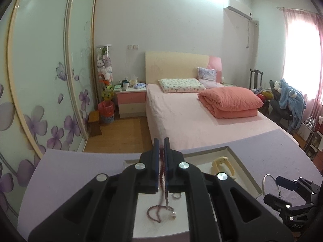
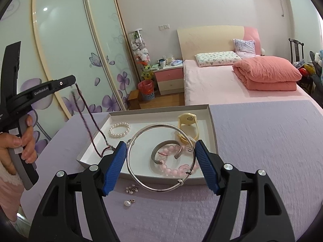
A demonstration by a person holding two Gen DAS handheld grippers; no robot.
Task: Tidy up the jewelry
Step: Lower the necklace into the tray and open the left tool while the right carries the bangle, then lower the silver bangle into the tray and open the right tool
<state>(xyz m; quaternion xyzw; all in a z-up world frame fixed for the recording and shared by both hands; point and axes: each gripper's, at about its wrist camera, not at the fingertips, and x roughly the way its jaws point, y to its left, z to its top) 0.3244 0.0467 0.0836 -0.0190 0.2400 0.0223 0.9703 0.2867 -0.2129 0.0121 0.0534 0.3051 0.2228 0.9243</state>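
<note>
Your right gripper (image 2: 160, 157) sits nearest the lens, its blue pads clamped on either side of a large silver bangle (image 2: 161, 157), which you hold over the near edge of the white tray (image 2: 213, 129). Both pads touch the ring's rim, so it is grasped, not resting free.

Your left gripper (image 1: 161, 147) is closed on a dark red beaded necklace (image 1: 161, 173). Its cord runs up between the pads, and the lower loop with a small pale pendant lies on the tray floor below. In the right wrist view the same cord hangs slack from the gripper tip down to the tray's left end. Your hand (image 2: 18, 141) grips the left tool's handle.

Inside the tray lie a pearl bracelet (image 2: 119, 129) at the left, a cream watch (image 2: 187, 127) at the far right, an open silver cuff (image 2: 166, 151) in the middle and a pink bead bracelet (image 2: 177, 169) partly under the cuff. A small silver ring (image 1: 176, 196) also seems to lie near the necklace, though that view is cramped.

Outside the tray, on the lilac cloth of the worktop (image 2: 262, 151), rest a cluster of small studs (image 2: 131, 189) and a pearl earring (image 2: 127, 203), just in front of the tray's near wall.
</note>
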